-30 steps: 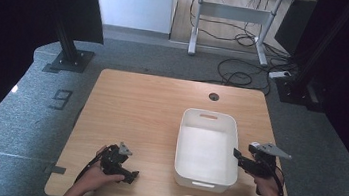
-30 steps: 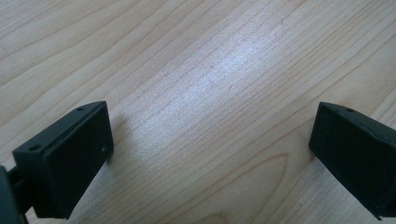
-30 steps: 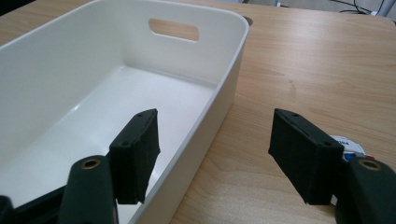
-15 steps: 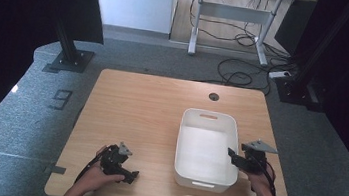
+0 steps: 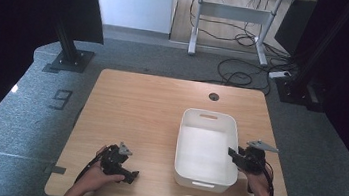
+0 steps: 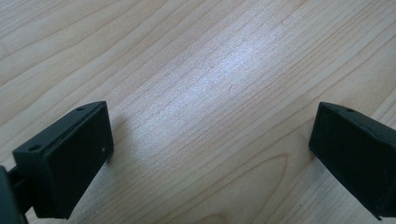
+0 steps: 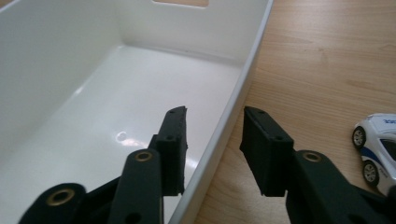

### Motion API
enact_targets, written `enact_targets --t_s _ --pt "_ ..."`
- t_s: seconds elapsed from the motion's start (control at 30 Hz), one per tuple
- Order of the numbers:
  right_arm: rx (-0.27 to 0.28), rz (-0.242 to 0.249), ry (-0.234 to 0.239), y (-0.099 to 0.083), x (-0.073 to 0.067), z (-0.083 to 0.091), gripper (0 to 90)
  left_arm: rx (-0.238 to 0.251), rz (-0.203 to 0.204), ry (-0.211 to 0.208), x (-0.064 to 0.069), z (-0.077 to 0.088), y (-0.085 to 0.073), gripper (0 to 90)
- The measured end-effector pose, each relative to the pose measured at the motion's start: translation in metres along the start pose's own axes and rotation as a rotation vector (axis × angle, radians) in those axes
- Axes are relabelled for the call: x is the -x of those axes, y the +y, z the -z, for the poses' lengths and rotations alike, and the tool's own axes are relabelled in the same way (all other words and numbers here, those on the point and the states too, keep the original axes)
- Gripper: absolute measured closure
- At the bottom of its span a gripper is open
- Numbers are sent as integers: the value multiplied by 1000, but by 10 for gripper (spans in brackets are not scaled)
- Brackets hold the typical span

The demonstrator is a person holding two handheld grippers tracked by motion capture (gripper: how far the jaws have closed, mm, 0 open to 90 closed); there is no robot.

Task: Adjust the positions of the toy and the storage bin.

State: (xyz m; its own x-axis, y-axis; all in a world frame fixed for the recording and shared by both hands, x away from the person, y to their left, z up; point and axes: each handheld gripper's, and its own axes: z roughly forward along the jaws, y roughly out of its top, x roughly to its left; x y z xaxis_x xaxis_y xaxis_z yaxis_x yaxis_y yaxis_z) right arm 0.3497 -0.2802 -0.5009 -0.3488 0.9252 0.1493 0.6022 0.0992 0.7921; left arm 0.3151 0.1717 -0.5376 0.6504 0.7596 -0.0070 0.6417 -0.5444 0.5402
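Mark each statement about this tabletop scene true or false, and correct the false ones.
1. The white bin is empty. True.
2. The right gripper has one jaw inside the bin and one outside its side wall. True; the jaws have just been closing on that wall, though a gap still shows on both sides of it.
3. The left gripper holds a toy car. False; its jaws stand wide apart over the bare wooden table.
4. The toy car lies inside the bin. False; it sits on the table outside the bin, seen in the right gripper view.
5. The bin stands on the left half of the table. False; it stands on the right half.
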Motion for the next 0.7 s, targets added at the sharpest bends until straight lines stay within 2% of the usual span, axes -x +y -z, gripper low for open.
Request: enact_targets --t_s 0.13,0.7 --pt "1 -20 16 0 0 0 669 -1 0 1 0 0 0 0" --pt "0 -45 -7 0 -6 0 691 1 -1 0 0 0 0 0"
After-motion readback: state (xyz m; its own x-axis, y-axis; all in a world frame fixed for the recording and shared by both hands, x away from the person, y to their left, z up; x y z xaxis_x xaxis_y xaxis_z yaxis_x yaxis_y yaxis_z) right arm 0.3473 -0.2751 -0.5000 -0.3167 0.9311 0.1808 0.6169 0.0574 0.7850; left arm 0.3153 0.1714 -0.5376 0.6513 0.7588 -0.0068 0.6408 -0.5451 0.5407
